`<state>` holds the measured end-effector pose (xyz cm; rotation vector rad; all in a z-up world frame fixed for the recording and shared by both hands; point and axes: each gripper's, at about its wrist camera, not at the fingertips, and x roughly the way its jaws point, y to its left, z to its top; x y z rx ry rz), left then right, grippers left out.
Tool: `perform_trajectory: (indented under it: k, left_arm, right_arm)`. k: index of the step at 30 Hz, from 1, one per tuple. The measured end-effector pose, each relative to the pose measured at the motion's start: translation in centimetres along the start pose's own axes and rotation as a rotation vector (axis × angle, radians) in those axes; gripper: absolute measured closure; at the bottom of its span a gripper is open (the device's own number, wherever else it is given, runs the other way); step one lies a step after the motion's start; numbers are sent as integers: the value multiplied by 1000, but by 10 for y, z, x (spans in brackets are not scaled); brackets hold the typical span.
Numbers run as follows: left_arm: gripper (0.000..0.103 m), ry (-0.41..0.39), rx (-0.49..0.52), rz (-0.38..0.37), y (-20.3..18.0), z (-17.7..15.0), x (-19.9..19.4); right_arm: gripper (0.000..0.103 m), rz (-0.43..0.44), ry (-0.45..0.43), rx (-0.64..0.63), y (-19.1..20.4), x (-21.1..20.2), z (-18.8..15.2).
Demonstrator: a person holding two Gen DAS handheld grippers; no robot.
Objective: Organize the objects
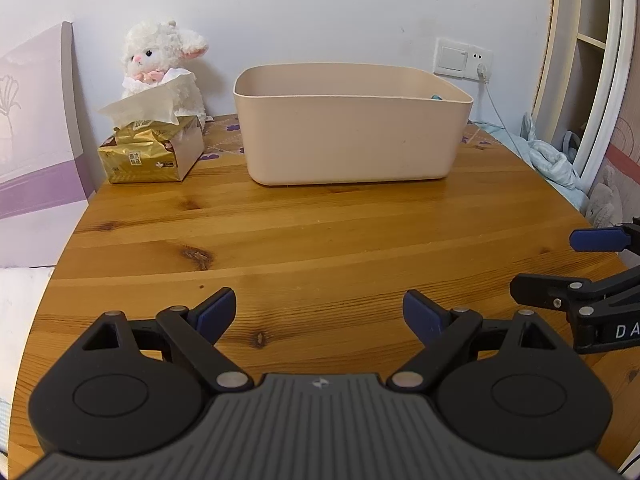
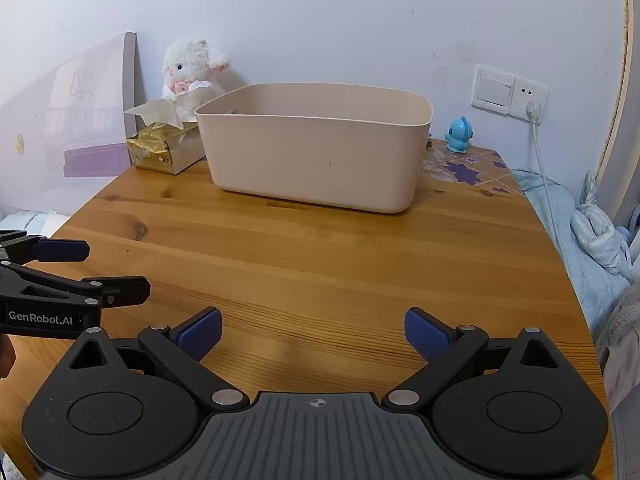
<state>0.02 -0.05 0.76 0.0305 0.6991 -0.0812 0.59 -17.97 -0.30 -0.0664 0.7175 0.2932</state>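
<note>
A smooth, rounded-cornered beige plastic bin is seen at the back of the knotty, varnished pine tabletop, its contents hidden by the wall. To its left a gold foil tissue pack is set before a fluffy white plush lamb; a blue figurine is placed right of the bin. Left gripper and right gripper are held low, fingers spread wide, nothing gripped. A white wall is seen behind.

Two low wrist views — same bin, table.
</note>
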Motion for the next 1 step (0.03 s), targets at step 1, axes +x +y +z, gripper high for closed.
perform_trajectory:
  k: [1]
  left_arm:
    - [12,0,-2,-1,0,0,0]
  right_arm:
    - [3,0,-1,1,0,0,0]
